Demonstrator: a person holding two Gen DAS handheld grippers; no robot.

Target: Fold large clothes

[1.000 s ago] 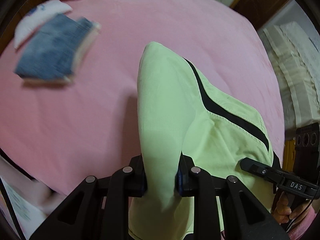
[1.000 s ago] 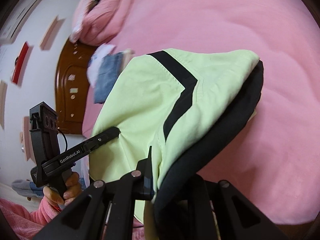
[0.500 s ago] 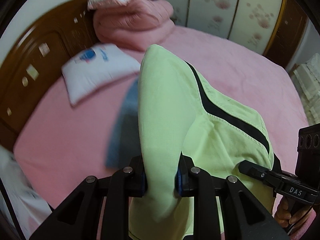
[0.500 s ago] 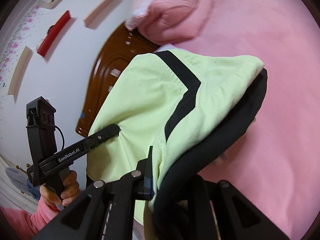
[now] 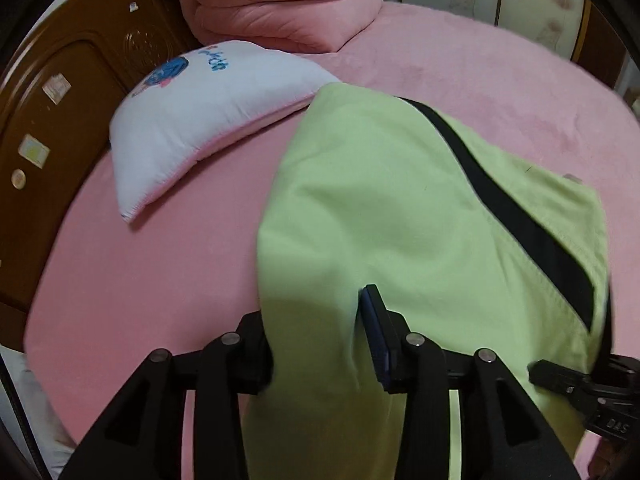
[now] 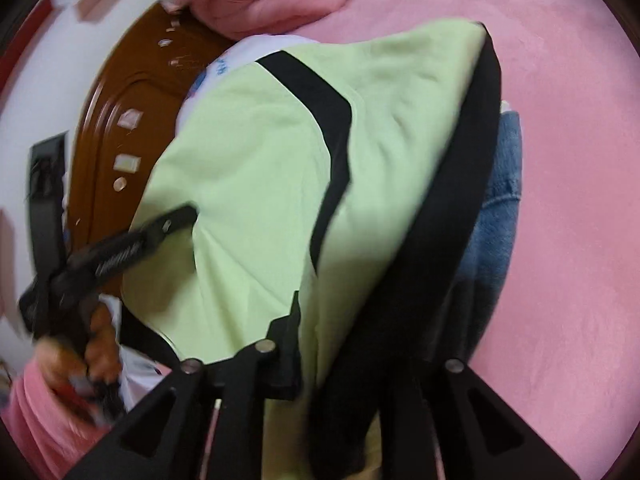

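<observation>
We are carrying the folded green garment (image 5: 400, 216) from mid-bed toward the pillow (image 5: 208, 108) | left claw (image 5: 316, 344) and right claw (image 6: 340, 344) are clenching it | it is hanging above the bed (image 5: 160, 280), nearing the jeans (image 6: 496, 200).

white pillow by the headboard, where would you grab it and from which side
Grip the white pillow at its near corner, the pointed one overhanging the pink bed, coming in low from the foot side. There it tapers thin, flat and unobstructed; the far end lies against the folded pink quilt.
</observation>
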